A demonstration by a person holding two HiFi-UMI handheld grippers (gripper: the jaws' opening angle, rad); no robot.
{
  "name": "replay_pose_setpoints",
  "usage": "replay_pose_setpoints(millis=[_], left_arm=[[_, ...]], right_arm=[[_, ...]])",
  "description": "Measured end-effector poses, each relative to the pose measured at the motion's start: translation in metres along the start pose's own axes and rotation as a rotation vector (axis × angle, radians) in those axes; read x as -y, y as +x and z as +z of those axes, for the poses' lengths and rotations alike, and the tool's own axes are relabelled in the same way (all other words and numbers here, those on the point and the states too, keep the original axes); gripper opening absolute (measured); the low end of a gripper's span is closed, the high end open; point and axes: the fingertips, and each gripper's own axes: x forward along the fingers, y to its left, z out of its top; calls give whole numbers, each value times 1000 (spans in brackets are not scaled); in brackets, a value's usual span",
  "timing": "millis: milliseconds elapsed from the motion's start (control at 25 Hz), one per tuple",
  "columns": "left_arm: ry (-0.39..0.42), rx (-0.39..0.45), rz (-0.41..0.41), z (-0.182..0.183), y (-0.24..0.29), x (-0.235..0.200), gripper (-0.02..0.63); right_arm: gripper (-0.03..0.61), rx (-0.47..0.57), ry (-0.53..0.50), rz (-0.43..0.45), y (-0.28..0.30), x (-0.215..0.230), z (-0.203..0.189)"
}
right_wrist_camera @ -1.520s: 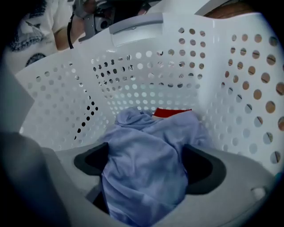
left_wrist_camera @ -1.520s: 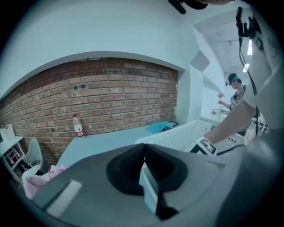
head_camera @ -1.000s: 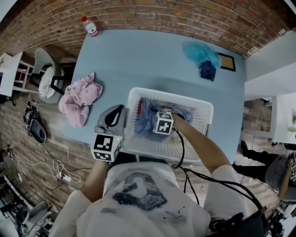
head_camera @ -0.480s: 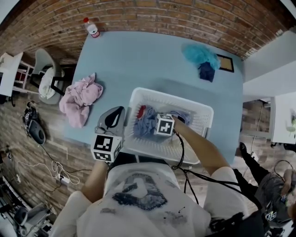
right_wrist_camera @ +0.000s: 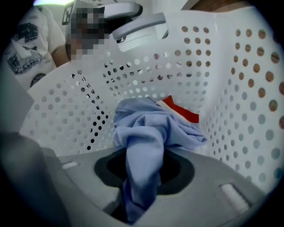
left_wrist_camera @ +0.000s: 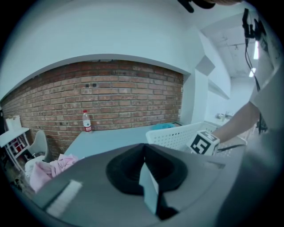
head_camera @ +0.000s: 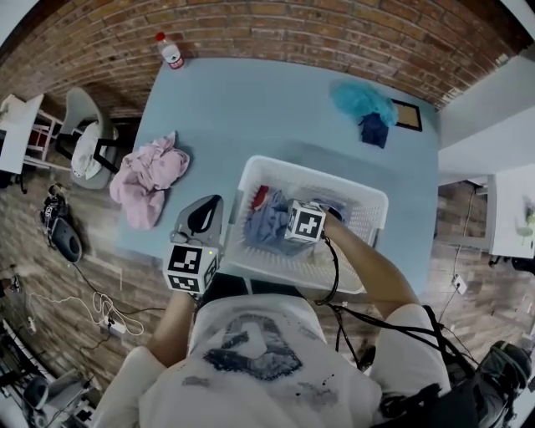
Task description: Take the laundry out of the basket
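Blue garment [right_wrist_camera: 146, 133] gripped inside the basket [head_camera: 365, 216]
Right hand-held gripper [right_wrist_camera: 142, 175], jaws just closing, pinches it by the desk's [head_camera: 251, 100] near edge; left hand-held gripper [left_wrist_camera: 145, 173] is clenched, empty, beside the basket.

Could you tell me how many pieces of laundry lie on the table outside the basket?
3: a pink garment at the table's left edge; a teal garment near its far right corner; a dark blue garment beside it. Others may hide underneath.

Perforated matt white plastic basket [head_camera: 361, 221] — soft blue cloth [right_wrist_camera: 142, 146], rough brick wall [head_camera: 334, 25].
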Motion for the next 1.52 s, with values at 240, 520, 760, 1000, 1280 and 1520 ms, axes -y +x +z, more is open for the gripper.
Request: replay_pose_setpoints(millis=[240,520,760,1000,1280,1520], left_arm=[[13,22,-55,3,-6,-2,-8],[52,43,-155,7,-8,-6,-8],[95,73,-251,14,-12,3,-8],[111,105,-301,22,-25,0,-8],[138,159,-332,38,-45,-11,-8],[164,208,-354,51,-62,-19,-8]], right_arm=[[141,77,76,-98,-39,3,18],[140,212,236,-287,-86,2,40],[140,297,368,-453,-121,-13,48],[139,438,494,-622,-170,-29,68],[138,600,605,-868,-223,-46,107],[138,680,657,-1015,-248,-64,138]])
